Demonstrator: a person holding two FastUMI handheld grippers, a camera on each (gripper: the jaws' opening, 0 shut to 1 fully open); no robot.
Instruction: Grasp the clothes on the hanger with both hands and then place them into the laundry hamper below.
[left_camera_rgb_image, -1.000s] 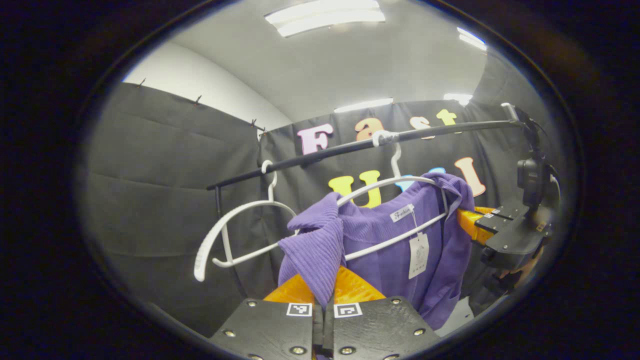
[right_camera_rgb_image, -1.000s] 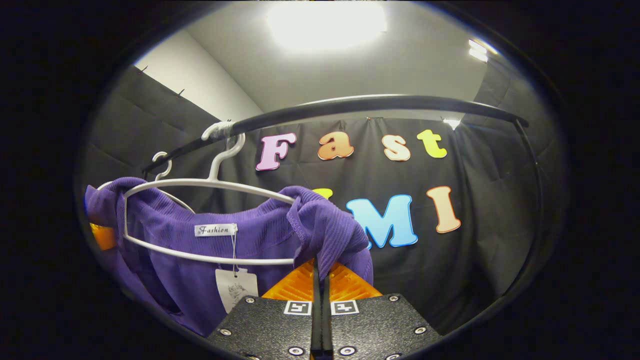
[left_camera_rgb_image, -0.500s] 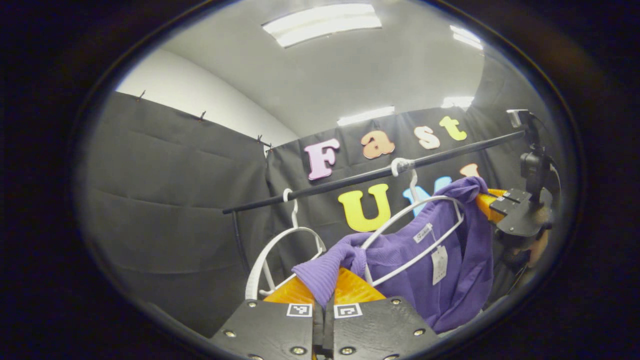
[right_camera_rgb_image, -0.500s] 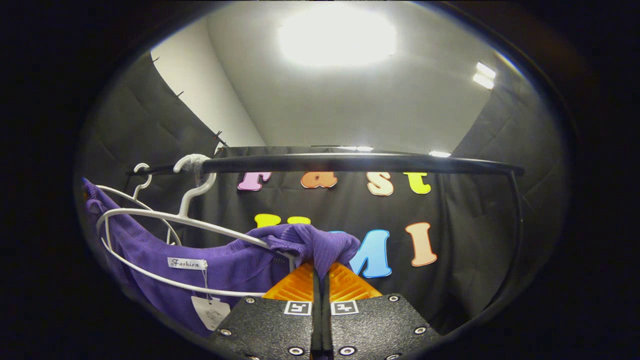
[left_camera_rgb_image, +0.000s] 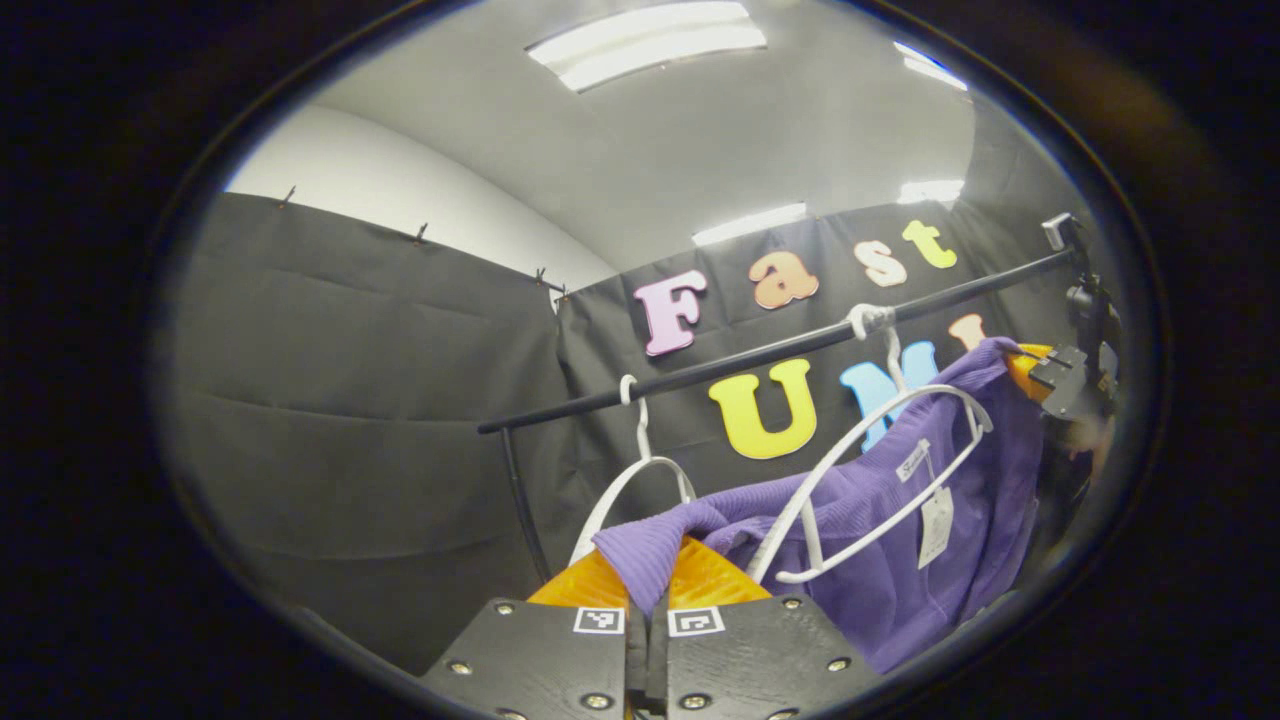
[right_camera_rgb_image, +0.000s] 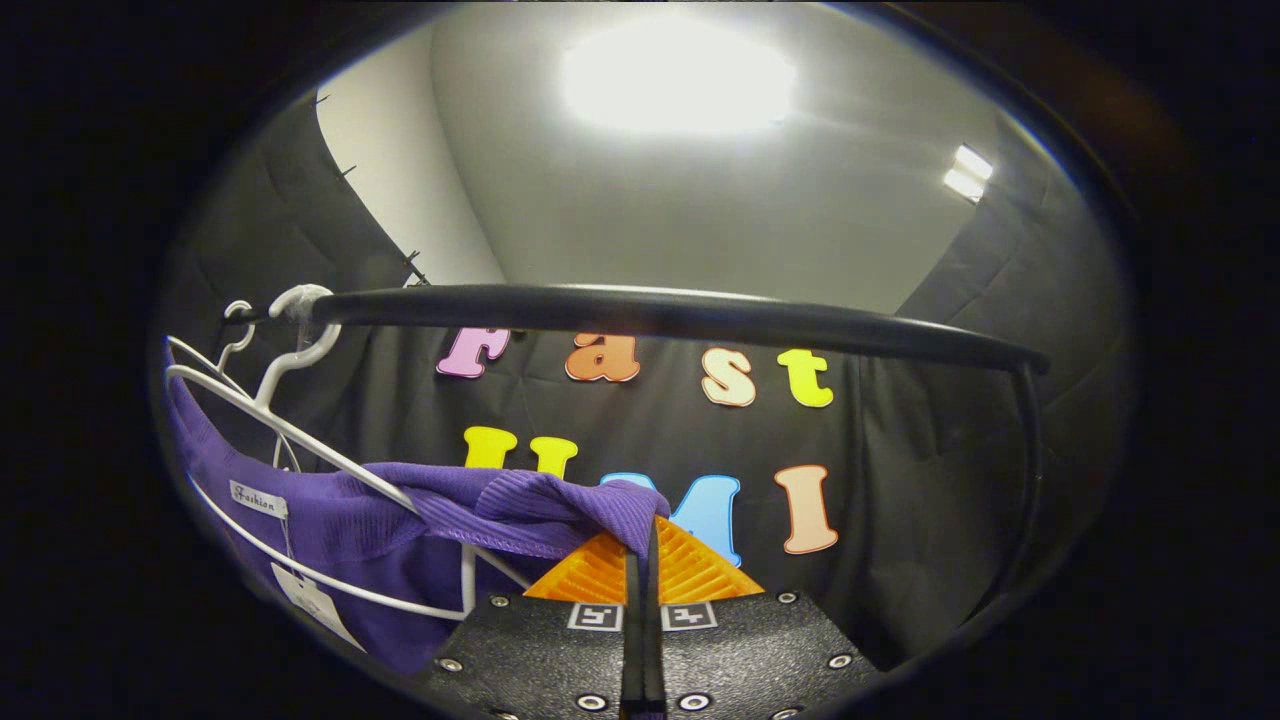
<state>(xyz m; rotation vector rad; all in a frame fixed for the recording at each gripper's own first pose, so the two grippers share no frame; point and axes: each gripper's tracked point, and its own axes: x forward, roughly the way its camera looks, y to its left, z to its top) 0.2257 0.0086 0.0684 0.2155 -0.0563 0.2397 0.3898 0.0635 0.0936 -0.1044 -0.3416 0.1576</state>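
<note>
The garment (left_camera_rgb_image: 880, 560) is a purple ribbed knit with a white neck label and a hanging paper tag (left_camera_rgb_image: 935, 527); it is draped on a white hanger (left_camera_rgb_image: 880, 470) whose hook sits on a black rail (left_camera_rgb_image: 760, 352). In the left gripper view, the left gripper (left_camera_rgb_image: 647, 585) has its jaws together, clamped on a bunched shoulder fold of the garment, which spills over the tips toward the camera. From those jaws the fabric runs up and to the right, along the hanger, to the far shoulder. There the right gripper (left_camera_rgb_image: 1030, 362) shows at the right edge with the cloth's upper corner at its tips; its jaws cannot be judged from this view. A second white hanger (left_camera_rgb_image: 630, 480), bare, hangs on the rail just beyond the left jaws. In the right gripper view, the right gripper (right_camera_rgb_image: 640, 545) has its jaws closed, clamped on the other shoulder fold, a ribbed edge folded over the tips. The garment (right_camera_rgb_image: 330, 530) stretches left from those jaws, taut, across the hanger (right_camera_rgb_image: 300, 440), with label and tag (right_camera_rgb_image: 315, 605) low at the left. The rail (right_camera_rgb_image: 650, 315) crosses above the right jaws.
</note>
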